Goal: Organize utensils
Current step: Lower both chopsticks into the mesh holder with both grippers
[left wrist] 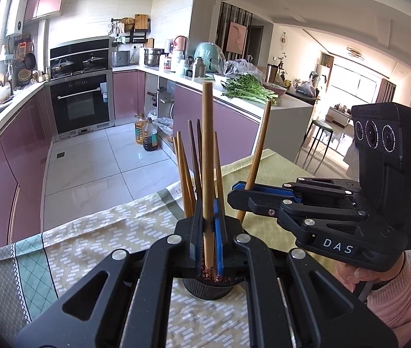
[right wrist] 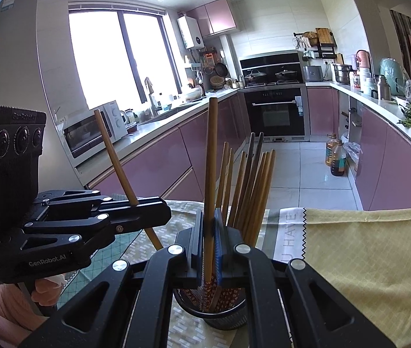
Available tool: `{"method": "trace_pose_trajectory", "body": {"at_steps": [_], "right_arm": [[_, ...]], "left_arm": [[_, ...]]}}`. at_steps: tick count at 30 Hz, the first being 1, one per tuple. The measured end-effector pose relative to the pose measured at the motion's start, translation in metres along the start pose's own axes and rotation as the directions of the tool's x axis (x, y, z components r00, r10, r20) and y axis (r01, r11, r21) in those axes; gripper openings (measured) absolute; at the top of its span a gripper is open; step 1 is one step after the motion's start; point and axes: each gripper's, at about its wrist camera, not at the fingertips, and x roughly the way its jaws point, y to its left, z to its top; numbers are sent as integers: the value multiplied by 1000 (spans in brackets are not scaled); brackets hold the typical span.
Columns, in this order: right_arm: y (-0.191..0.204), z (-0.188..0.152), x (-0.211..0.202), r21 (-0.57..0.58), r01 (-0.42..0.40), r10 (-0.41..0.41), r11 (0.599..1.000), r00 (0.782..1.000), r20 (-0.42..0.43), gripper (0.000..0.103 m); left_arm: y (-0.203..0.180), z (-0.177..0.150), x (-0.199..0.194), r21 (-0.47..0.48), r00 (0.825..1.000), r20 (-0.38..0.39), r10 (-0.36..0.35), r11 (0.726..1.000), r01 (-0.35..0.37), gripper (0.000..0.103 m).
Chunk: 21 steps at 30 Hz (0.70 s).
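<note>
Long brown wooden chopsticks [left wrist: 207,156] stand upright in our clamped left jaws and right jaws, directly above the black mesh cup [right wrist: 214,313].

Matt wooden chopsticks [right wrist: 252,185] stand in a black metal mesh holder [right wrist: 223,317]. A woven cloth [right wrist: 373,261], yellow and green, covers the tabletop. Glossy pink cabinet fronts [left wrist: 16,150] and shiny floor tiles [left wrist: 95,168] reflect light.

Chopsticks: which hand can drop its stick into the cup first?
Probably right: the right tool holds its upright chopstick with the tip already inside the cup; the left tool's leaning chopstick has its lower end hidden.
</note>
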Motion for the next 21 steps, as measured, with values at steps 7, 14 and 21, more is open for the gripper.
{"method": "trace_pose_trajectory", "body": {"at_steps": [7,14,21], "right_arm": [[-3,-4,5,3,-2,2,1000,1000,-21,6],[-5,-6,13,8,0,0,1000,999,-44,6],[-8,-3,18,16,8,-7,1000,999,-53,7]], "left_arm": [[3,-2,9,1,1000,-19,1,1000,-1,7],[6,-6,19,-3,999,-40,6,1000,-6,7],[16,-9,34,-10,998,-67,13,1000,-14,7]]}}
